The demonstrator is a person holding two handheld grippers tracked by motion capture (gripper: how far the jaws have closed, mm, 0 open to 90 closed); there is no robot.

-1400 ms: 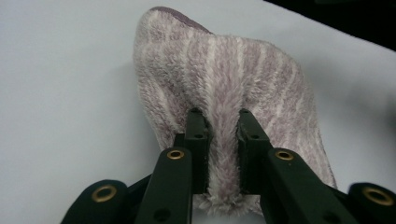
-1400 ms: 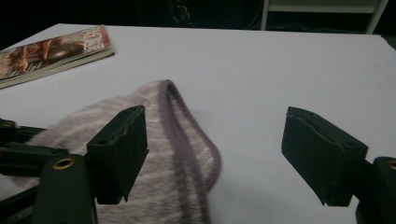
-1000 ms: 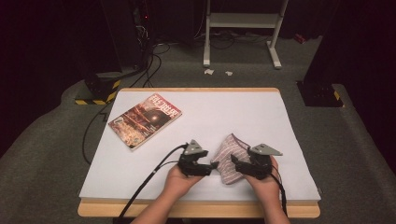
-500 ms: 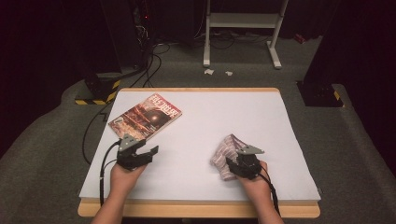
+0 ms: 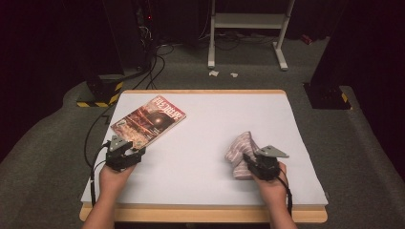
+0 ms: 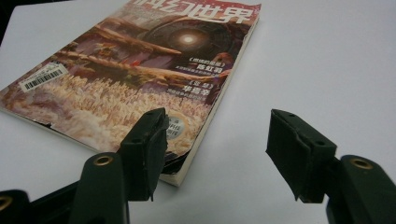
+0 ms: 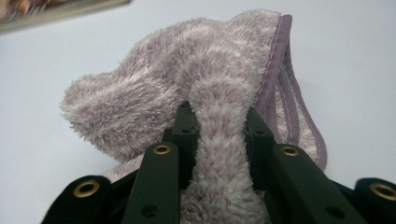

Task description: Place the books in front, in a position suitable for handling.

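A crumpled lilac fleece towel (image 5: 240, 147) lies on the right half of the white table top (image 5: 210, 119). My right gripper (image 5: 248, 161) comes at it from the near side. Its jaws have just been closing and now pinch a raised fold of the towel (image 7: 140, 88), as the right gripper view shows around the right gripper (image 7: 219, 123). A magazine (image 5: 149, 119) with a reddish cover lies at an angle on the left. My left gripper (image 5: 135, 153) sits at its near corner, open. In the left gripper view, one jaw of the left gripper (image 6: 217, 140) hangs over the corner of the magazine (image 6: 140, 70) with nothing held.
The table has a wooden rim (image 5: 200, 214) along the near edge. Black cables (image 5: 93, 143) trail off the left side to the floor. Behind the table stand a white metal frame (image 5: 248, 28) and a yellow-black striped base (image 5: 98, 98).
My left hand has moved from beside the towel to the left, ending at the magazine's near corner. The right gripper has closed on a fold of the towel, which has bunched up.
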